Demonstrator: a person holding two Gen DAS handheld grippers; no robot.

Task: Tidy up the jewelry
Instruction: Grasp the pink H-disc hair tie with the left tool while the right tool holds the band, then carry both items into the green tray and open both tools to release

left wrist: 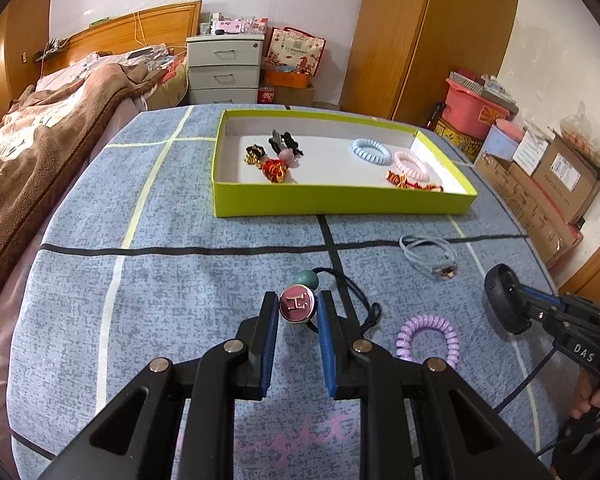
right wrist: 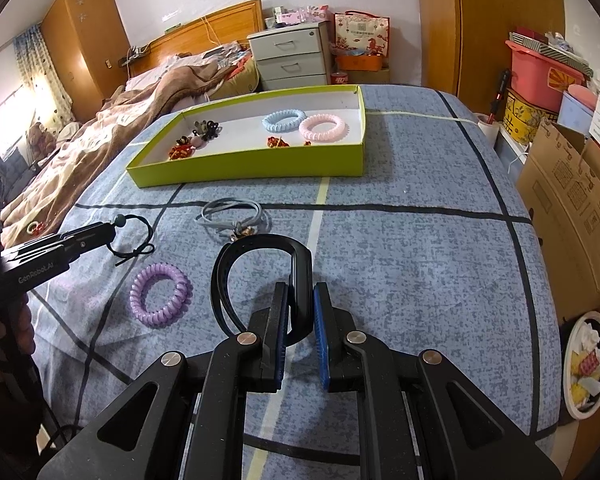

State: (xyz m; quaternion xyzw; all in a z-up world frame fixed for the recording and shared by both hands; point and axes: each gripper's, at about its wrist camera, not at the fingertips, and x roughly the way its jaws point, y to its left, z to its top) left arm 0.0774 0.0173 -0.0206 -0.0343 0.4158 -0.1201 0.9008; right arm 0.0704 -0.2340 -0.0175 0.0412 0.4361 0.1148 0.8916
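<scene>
Your left gripper [left wrist: 299, 316] fills the bottom of its own view, jaws narrowed around a pink round charm [left wrist: 297, 305] on a black cord [left wrist: 354, 300]; whether the blue pads [left wrist: 270, 344] actually press the charm you cannot tell, since a thin gap seems to show on each side. A green bead [left wrist: 306, 278] sits just beyond the charm, and the cord's far loop is partly hidden behind the right finger. In the right wrist view that gripper reaches in low from the left edge, nearly level with the blue patterned cloth [right wrist: 400, 260], your hand cut off behind it.

Further right lie a purple coil hair tie [right wrist: 160, 300] and a grey cord bracelet [right wrist: 230, 212], its clasp too small to make out.

Your right gripper [right wrist: 300, 312] is closed on a black headband [right wrist: 260, 272], gripping one end between the pads while the arch stands up ahead of the fingers.

Beyond, the green tray [right wrist: 240, 170] holds blue [right wrist: 283, 120] and pink [right wrist: 322, 127] coil ties plus small red and dark pieces that are hard to identify.
</scene>
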